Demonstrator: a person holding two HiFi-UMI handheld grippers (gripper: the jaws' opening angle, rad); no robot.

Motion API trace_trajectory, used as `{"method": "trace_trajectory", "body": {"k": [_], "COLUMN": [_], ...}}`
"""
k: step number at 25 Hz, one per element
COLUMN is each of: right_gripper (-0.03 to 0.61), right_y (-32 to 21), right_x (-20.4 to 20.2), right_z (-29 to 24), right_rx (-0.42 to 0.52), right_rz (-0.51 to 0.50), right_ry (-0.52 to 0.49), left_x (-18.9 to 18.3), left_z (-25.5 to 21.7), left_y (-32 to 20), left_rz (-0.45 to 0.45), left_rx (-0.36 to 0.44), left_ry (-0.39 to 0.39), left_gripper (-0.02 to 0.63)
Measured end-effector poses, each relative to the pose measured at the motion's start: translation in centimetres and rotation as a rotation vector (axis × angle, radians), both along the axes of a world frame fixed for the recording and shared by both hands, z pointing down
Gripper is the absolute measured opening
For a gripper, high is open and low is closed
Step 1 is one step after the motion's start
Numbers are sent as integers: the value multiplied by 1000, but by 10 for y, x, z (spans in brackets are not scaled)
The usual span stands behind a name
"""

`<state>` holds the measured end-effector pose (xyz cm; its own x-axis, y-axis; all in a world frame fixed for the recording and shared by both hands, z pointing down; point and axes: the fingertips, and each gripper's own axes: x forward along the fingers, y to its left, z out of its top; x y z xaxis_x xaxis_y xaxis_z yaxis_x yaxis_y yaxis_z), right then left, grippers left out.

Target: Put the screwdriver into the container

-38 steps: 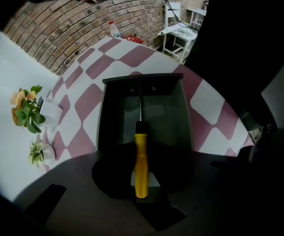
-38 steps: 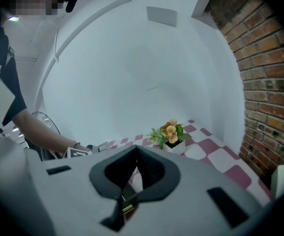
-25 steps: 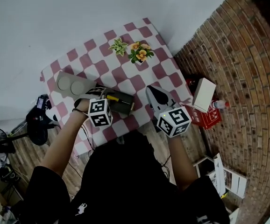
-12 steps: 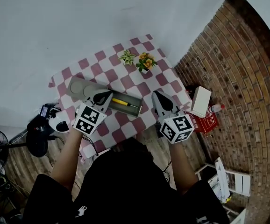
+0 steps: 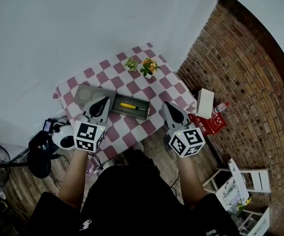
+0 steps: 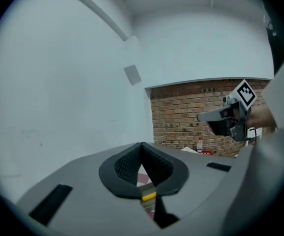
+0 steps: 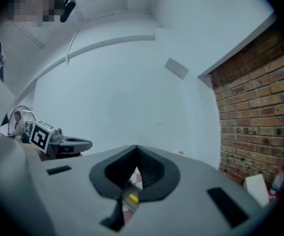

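A yellow-handled screwdriver [image 5: 128,105] lies inside the long grey container [image 5: 143,112] on the checkered table [image 5: 169,85]. My left gripper [image 5: 101,103] hovers just left of the container, jaws shut with nothing between them. My right gripper [image 5: 169,108] hangs off the container's right end, also shut and empty. In the left gripper view the closed tips [image 6: 142,144] meet, and a bit of the yellow handle [image 6: 149,196] shows below them. The right gripper view shows its tips [image 7: 135,147] together, with the yellow handle [image 7: 130,198] beneath.
A flat grey lid [image 5: 89,93] lies at the table's left. Two small potted plants [image 5: 142,65] stand at the far edge. Right of the table are a white box [image 5: 204,103], a red case [image 5: 208,123] and a bottle [image 5: 222,106] on the brick floor. A fan [image 5: 39,154] stands at the left.
My left gripper has drawn back from over the container to its left side, leaving the screwdriver lying inside. The head view has risen, so the table looks smaller.
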<state>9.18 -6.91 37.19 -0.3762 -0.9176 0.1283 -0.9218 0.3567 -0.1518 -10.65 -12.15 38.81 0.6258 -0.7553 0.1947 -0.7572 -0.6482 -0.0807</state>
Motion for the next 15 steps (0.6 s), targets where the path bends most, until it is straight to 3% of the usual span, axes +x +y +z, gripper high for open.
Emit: {"method": "trace_trajectory", "body": {"k": [8,15], "right_gripper": [2,2], "right_y": [17,11], "right_x": [-2,-2], "right_z": [-15,-17], "right_rx": [34,44], "right_rz": [27,25], "right_ry": [12,19], "left_x": [-5,0], "left_z": [-20,-23], "left_y": [17,15], "left_rz": [-3,9], "left_rx": [27,70], "left_ry": [42,18], "left_gripper": [3,3]}}
